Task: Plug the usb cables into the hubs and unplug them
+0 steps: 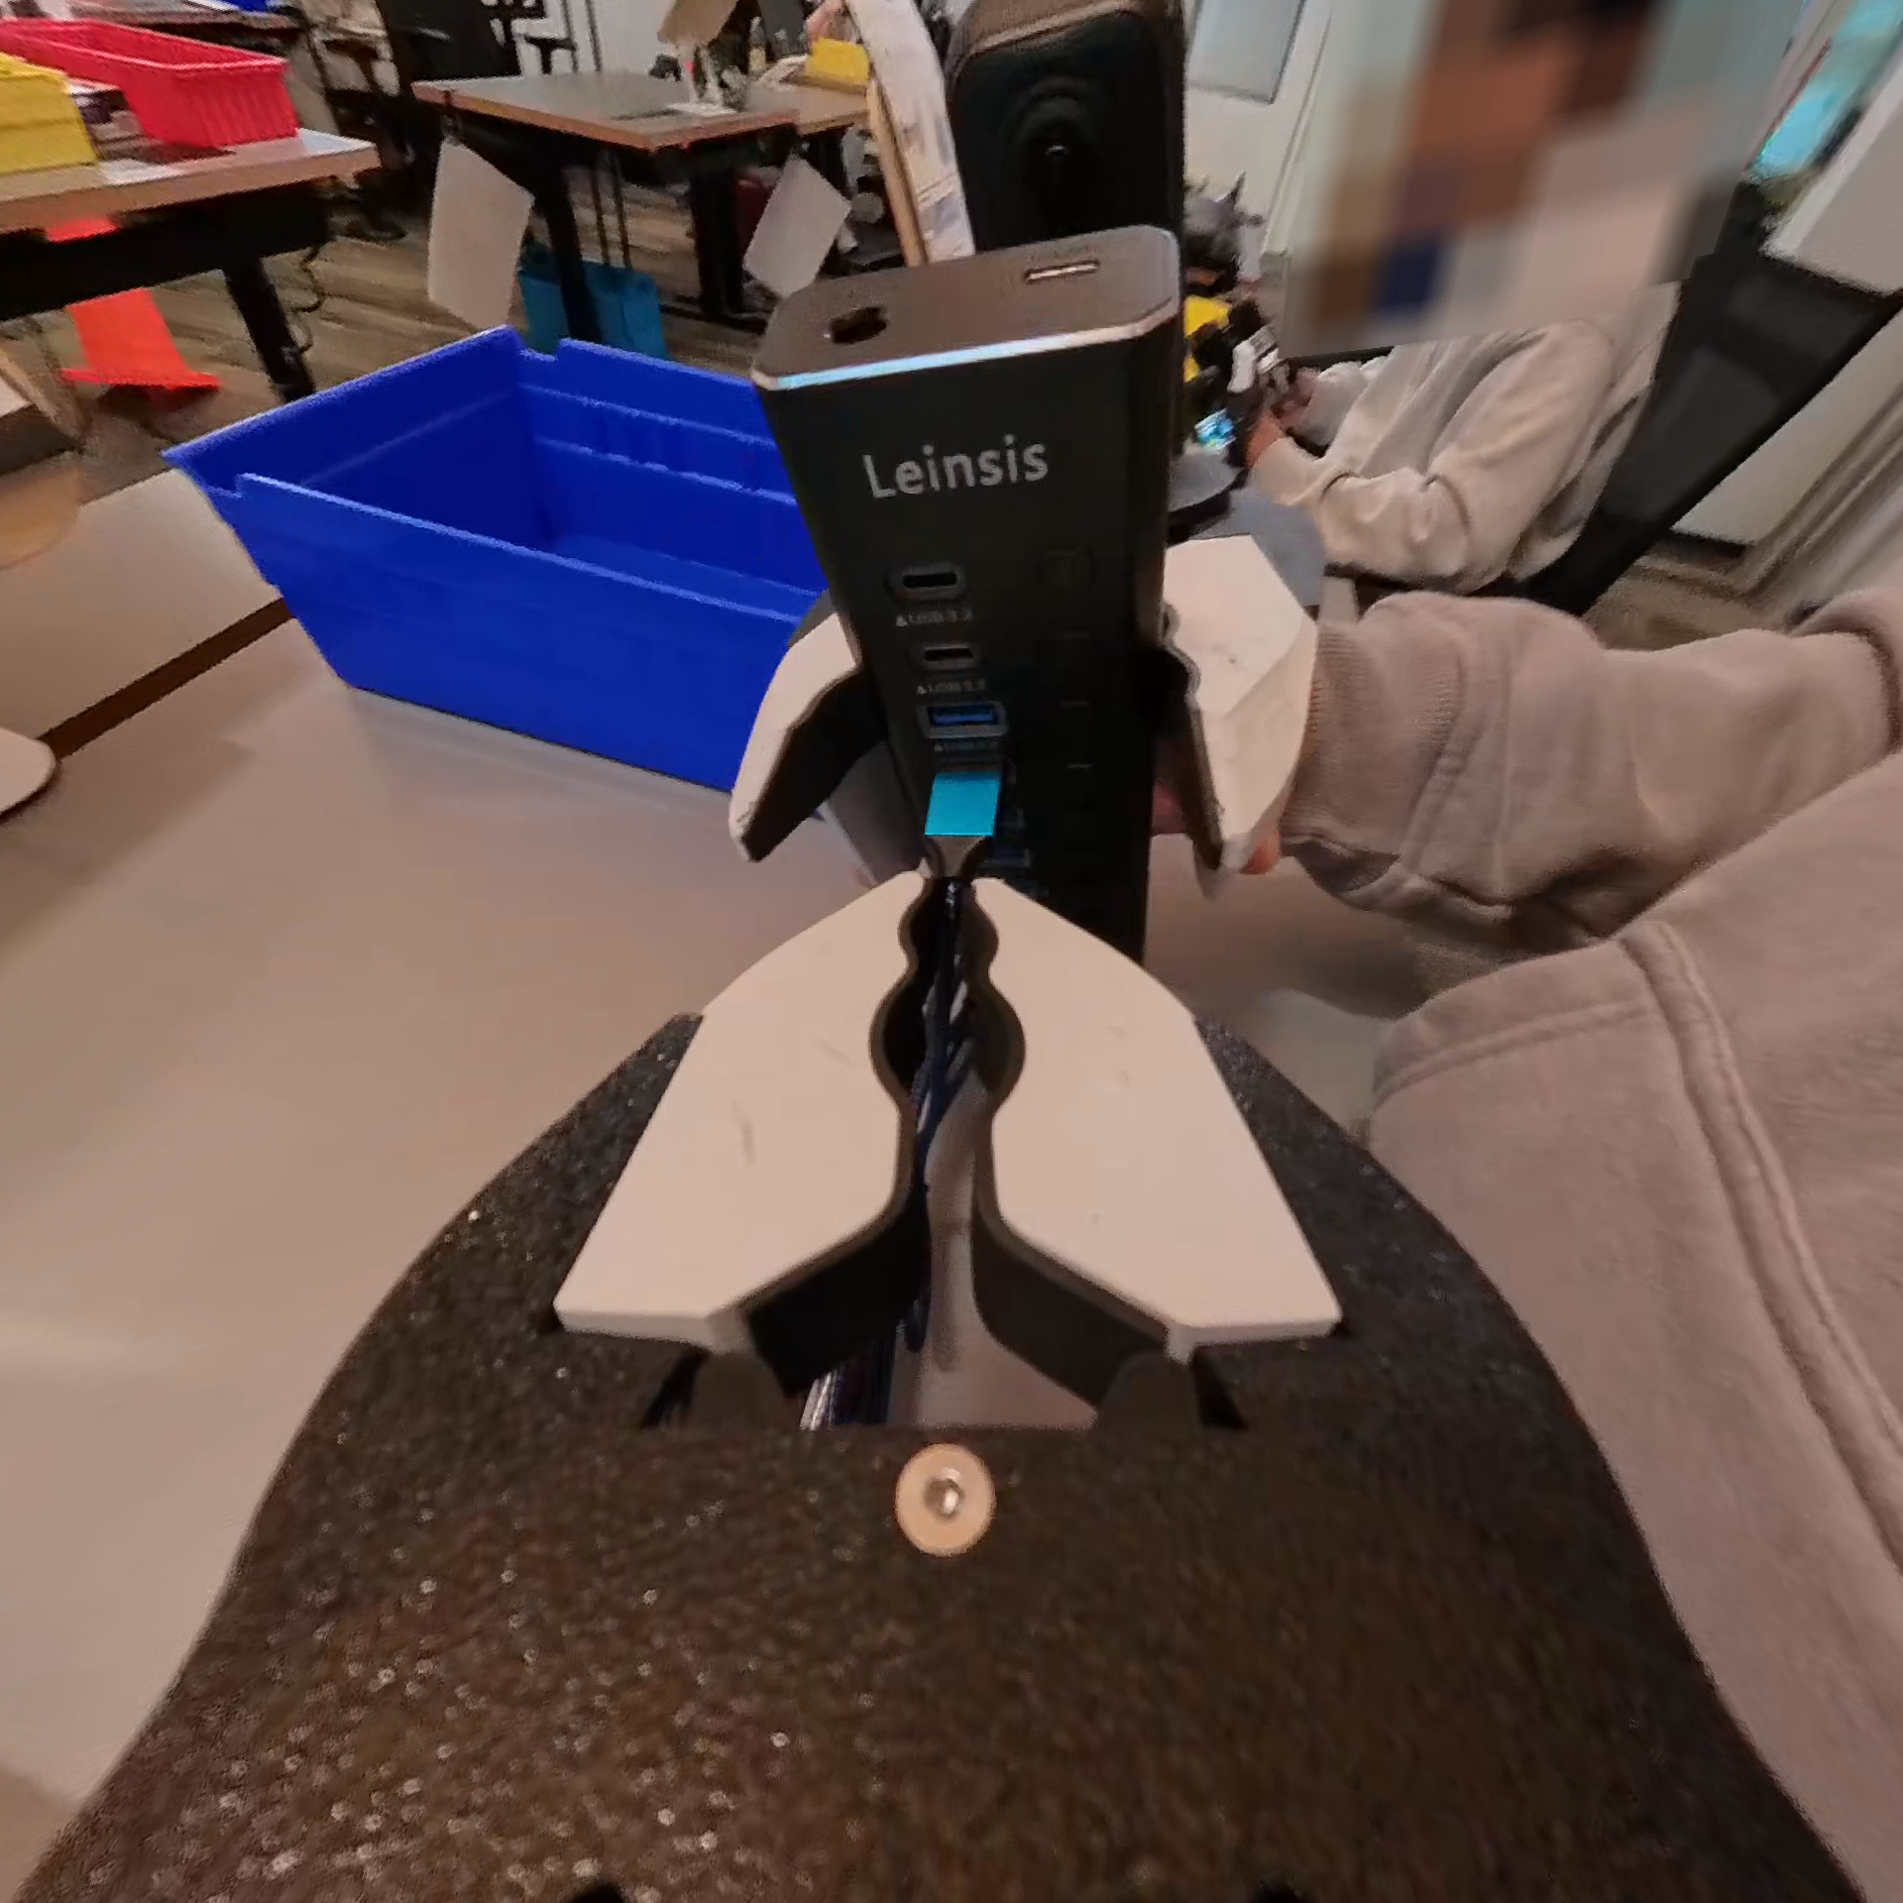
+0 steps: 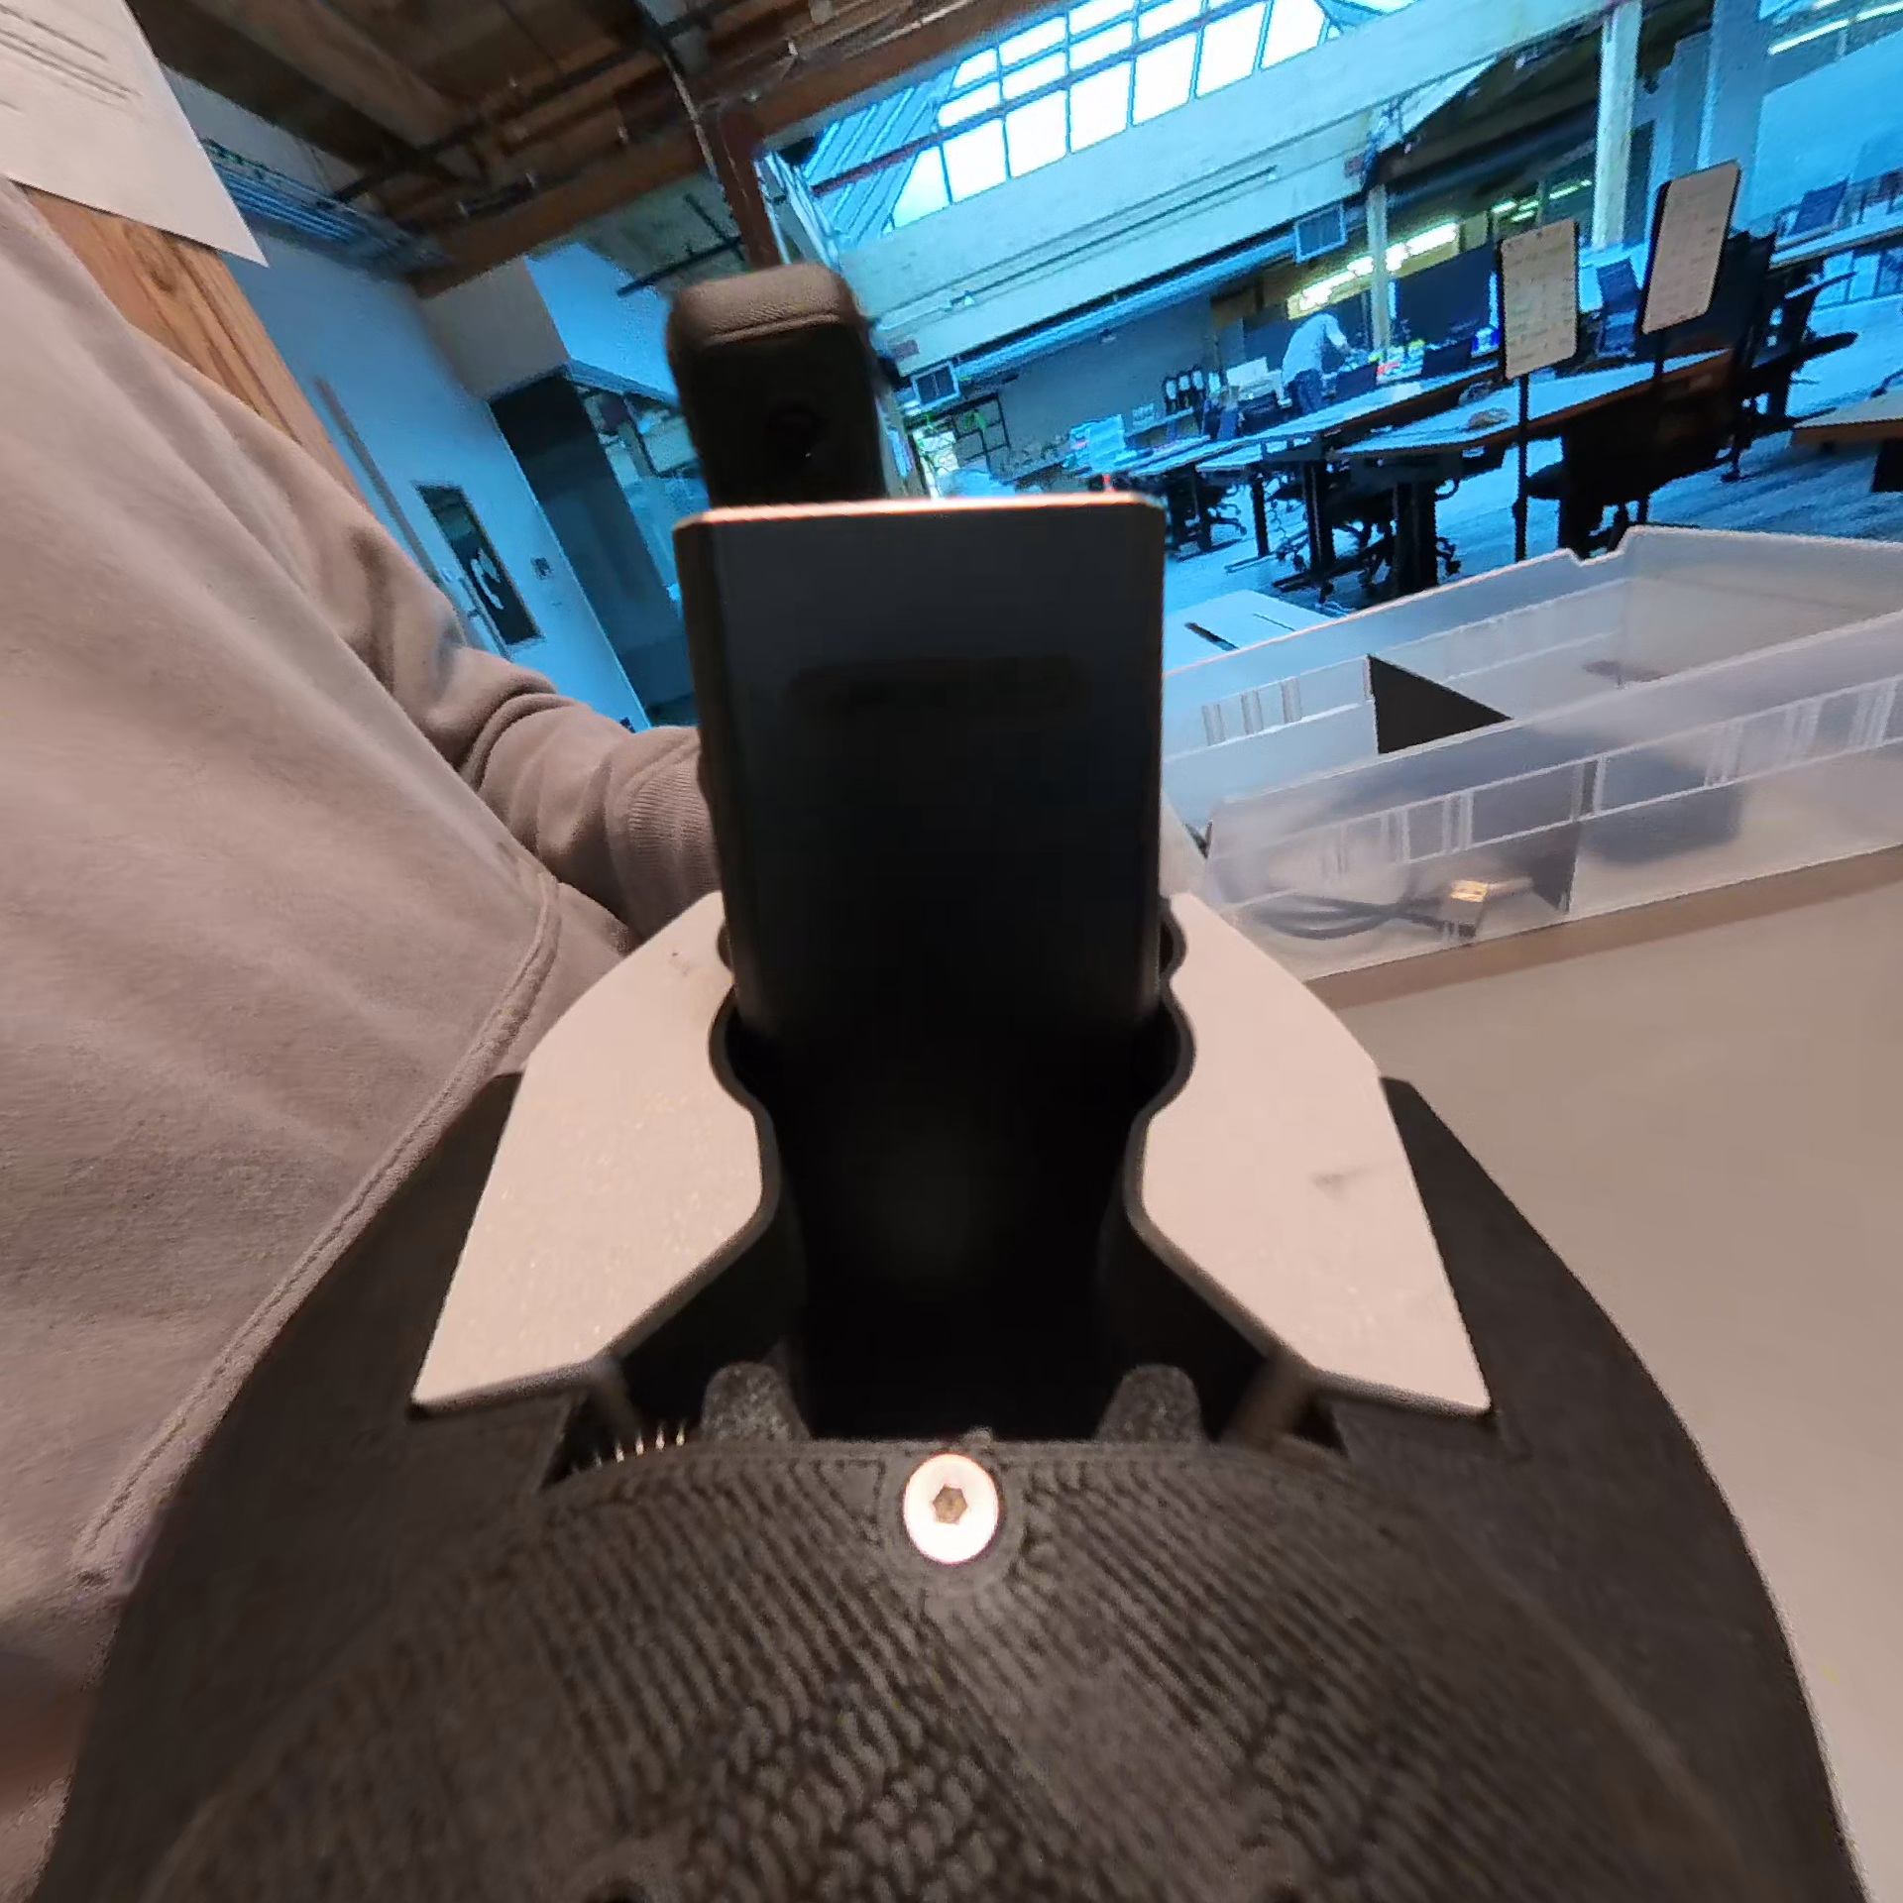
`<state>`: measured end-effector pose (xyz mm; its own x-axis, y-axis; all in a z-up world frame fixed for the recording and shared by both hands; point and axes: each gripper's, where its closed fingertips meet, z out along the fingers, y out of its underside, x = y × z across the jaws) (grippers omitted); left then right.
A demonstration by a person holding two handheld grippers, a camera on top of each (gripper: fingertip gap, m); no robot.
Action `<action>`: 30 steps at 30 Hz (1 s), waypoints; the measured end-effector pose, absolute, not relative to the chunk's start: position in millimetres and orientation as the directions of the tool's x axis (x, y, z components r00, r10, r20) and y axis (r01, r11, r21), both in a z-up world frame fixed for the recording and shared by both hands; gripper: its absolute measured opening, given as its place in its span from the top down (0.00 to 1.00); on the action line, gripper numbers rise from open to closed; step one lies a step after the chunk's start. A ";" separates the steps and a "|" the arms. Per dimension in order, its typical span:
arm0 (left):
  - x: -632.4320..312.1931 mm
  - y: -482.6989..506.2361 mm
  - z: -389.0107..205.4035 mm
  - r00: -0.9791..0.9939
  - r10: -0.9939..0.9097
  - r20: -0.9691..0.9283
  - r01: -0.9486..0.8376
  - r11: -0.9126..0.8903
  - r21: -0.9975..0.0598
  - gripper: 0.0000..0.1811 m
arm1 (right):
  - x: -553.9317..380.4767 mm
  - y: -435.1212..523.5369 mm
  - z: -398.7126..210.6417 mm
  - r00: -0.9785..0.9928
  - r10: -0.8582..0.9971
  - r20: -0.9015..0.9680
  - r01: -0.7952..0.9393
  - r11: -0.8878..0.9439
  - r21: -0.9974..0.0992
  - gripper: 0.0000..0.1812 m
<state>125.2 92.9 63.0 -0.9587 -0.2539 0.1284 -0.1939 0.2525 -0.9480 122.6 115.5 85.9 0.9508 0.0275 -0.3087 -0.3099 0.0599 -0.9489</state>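
A black USB hub [image 1: 968, 494] stands upright above the grey table, its port face toward the left wrist view. My right gripper [image 2: 942, 958] is shut on the hub's lower half [image 2: 927, 772]; its white fingers [image 1: 798, 752] show on both sides of the hub in the left wrist view. My left gripper [image 1: 953, 891] is shut on a dark blue braided USB cable [image 1: 942, 1040] just behind its light blue plug [image 1: 963, 803]. The plug's tip sits at a port low on the hub's face. I cannot tell how deep it is.
An empty blue bin [image 1: 494, 546] stands on the table behind and left of the hub. Clear plastic bins [image 2: 1545, 762] stand to the right, one with a black cable [image 2: 1370, 911]. A grey sleeve [image 1: 1545, 741] reaches in from the right. A person sits farther back.
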 end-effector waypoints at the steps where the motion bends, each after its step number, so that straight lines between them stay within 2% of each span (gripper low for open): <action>1: 124.8 92.7 65.9 -0.962 -0.235 0.141 -0.199 0.247 -0.948 0.99 | 122.0 113.7 88.1 0.950 0.037 -0.310 -0.312 0.070 -0.947 0.60; 2: 127.0 94.7 69.4 -0.963 -0.232 0.137 -0.196 0.250 -0.948 0.98 | 121.8 112.7 88.4 0.951 0.036 -0.308 -0.310 0.070 -0.948 0.60; 6: 140.6 103.0 119.9 -0.949 -0.266 0.168 -0.203 0.111 -0.973 0.71 | 126.7 113.9 77.4 0.965 -0.046 -0.258 -0.259 -0.013 -0.966 0.60; 7: 138.6 99.4 130.4 -0.950 -0.252 0.183 -0.212 0.093 -0.973 0.68 | 126.9 116.2 77.6 0.967 -0.052 -0.248 -0.249 -0.014 -0.968 0.60; 9: 132.3 87.7 129.6 -0.958 -0.230 0.170 -0.213 0.174 -0.961 0.60 | 126.4 123.3 81.2 0.972 -0.052 -0.227 -0.228 -0.009 -0.974 0.60; 10: 130.8 82.9 123.9 -0.962 -0.230 0.148 -0.202 0.231 -0.952 0.59 | 126.0 127.4 82.6 0.976 -0.052 -0.212 -0.213 -0.018 -0.977 0.60; 12: 133.7 77.3 122.6 -0.962 -0.262 0.079 -0.150 0.262 -0.953 0.65 | 124.3 135.9 82.8 0.982 -0.052 -0.181 -0.184 -0.052 -0.982 0.60; 15: 131.2 73.8 122.7 -0.971 -0.238 0.024 -0.103 0.325 -0.940 0.66 | 120.8 140.1 79.8 0.984 -0.040 -0.172 -0.175 -0.082 -0.981 0.60; 20: 128.1 75.8 145.1 -0.987 -0.155 -0.036 -0.013 0.299 -0.954 0.66 | 122.9 135.9 81.4 0.984 -0.077 -0.160 -0.165 -0.070 -0.984 0.59; 26: 117.6 72.4 151.9 -0.993 -0.033 -0.116 0.097 0.347 -0.933 0.66 | 119.6 146.3 70.7 0.987 -0.097 -0.127 -0.142 -0.166 -0.976 0.51; 30: 120.6 72.8 150.6 -0.987 -0.042 -0.158 0.130 0.383 -0.915 0.66 | 125.0 149.4 62.9 0.983 -0.149 -0.111 -0.144 -0.241 -0.960 0.56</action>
<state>120.6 72.8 150.6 -0.9865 -0.0423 -0.1581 0.1302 0.3830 -0.9145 125.0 149.4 62.9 0.9827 -0.1485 -0.1106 -0.1445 -0.2410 -0.9597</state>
